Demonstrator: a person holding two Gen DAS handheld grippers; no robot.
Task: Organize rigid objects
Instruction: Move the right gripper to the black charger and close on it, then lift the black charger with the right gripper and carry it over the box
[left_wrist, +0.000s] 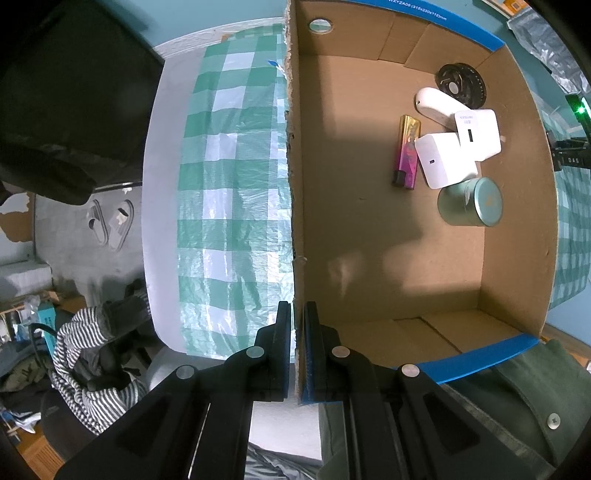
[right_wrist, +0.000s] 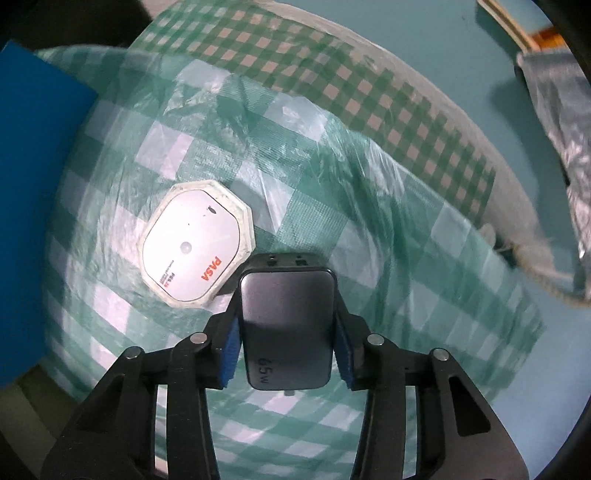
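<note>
We see the left gripper (left_wrist: 297, 347) clamped on the near wall of the cardboard box (left_wrist: 295, 206), its lower edge cut off by the frame. Inside, toward the far right corner, lie two white chargers (left_wrist: 445, 160), a lighter (left_wrist: 406, 151), a green tin (left_wrist: 471, 201), a white oblong piece (left_wrist: 434, 103) and a dark disc (left_wrist: 461, 86), partly overlapping. The right gripper (right_wrist: 286, 336) grips a dark charger (right_wrist: 286, 332) marked 65W; whether it touches the checked cloth (right_wrist: 332, 177) beneath we cannot tell. Just beside it lies an octagonal white case (right_wrist: 195, 245).
</note>
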